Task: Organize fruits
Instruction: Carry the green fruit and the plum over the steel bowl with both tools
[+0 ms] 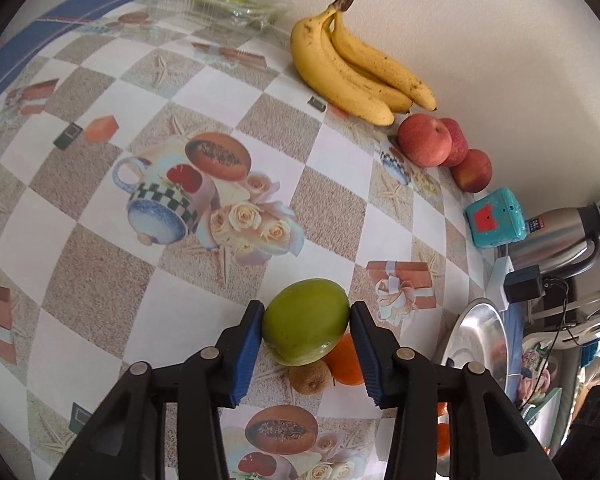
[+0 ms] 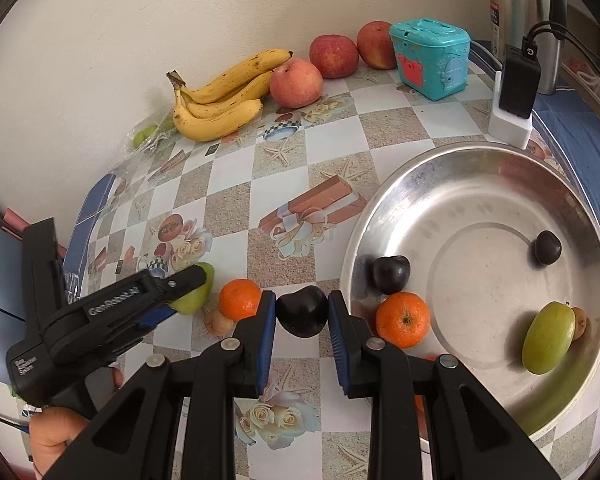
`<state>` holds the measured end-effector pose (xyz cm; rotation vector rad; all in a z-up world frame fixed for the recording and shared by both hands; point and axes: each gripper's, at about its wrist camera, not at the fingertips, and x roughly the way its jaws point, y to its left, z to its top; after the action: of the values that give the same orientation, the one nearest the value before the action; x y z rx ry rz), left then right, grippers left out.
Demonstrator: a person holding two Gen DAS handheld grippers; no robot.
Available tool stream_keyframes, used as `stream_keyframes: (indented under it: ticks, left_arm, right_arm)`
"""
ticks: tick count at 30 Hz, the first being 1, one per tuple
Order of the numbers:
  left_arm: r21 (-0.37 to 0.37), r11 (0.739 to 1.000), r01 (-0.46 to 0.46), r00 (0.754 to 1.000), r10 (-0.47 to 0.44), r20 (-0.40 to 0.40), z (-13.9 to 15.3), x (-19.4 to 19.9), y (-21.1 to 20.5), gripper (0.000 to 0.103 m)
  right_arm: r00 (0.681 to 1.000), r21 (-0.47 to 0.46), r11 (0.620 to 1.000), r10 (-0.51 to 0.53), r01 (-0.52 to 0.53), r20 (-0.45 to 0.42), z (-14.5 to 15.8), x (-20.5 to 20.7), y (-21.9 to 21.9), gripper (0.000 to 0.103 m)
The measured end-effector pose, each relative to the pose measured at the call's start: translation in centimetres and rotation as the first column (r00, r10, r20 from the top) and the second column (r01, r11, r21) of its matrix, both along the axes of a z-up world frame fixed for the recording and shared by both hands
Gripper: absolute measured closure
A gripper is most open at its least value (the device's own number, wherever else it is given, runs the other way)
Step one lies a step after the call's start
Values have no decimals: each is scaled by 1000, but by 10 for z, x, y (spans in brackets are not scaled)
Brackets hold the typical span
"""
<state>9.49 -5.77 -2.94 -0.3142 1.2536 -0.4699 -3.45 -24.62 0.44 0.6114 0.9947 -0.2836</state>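
Left wrist view: the left gripper (image 1: 306, 354) has its jaws pressed on both sides of a green mango (image 1: 305, 322), gripping it just above the desk (image 1: 100, 240). Under the mango lie a kiwi (image 1: 311, 376) and an orange (image 1: 346, 362), touching each other. Far across the desk, against the wall, a bunch of bananas (image 1: 352, 64) lies beside three apples (image 1: 424, 140). A clear plastic box (image 1: 220, 0) at the far edge holds small green fruits. A teal toy box (image 1: 494, 218) stands past the apples, near a metal flask (image 1: 560, 236). The rim of a steel bowl (image 1: 480, 336) shows at right; its contents cannot be made out here.

Right wrist view: the right gripper (image 2: 302, 322) has its jaws closed on a dark plum (image 2: 302, 312), held over the desk (image 2: 340, 140) just left of the steel bowl (image 2: 480, 168). The bowl holds a dark plum (image 2: 390, 274) at its left wall, an orange (image 2: 402, 320) touching it, another small dark fruit (image 2: 547, 247) at the far side, and a green mango (image 2: 548, 338) with a kiwi (image 2: 579, 322) touching it behind. On the desk left of the jaws lie an orange (image 2: 240, 298) and a kiwi (image 2: 219, 322). The left gripper (image 2: 188, 292), held by a hand (image 2: 54, 436), clamps the green mango (image 2: 198, 294) beside them. Bananas (image 2: 220, 100), apples (image 2: 296, 82) and the teal box (image 2: 432, 58) stand along the wall.
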Motion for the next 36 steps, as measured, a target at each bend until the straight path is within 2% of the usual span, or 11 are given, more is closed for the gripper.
stream_keyframes:
  ticks: [10,18,25,33,36]
  left_arm:
    - [-21,999,33,996,-31,86,35,-19,-16,56]
    - [-25,987,157,982,-153,108,42,-49,-64,56]
    - [-8,950,311,941,-307,140,45,-85,-120,56]
    - [86,906,414,883,-422,204,44,-112,-167,56]
    - [107,895,434,873,-447,194,34,-114,-180,56]
  right_arm:
    - [996,-6,996,-84,84,7,3,-21,-31,76]
    - [976,-25,976,-216,216,4,3,-59,-79,76]
    - [954,-18,954,-300,300,8,0,-88,-110,76]
    - [944,25,945,-328,327,36,-2,-96,-123,76]
    - [939,33,940,-341,340,43,-3,-98,-126,76]
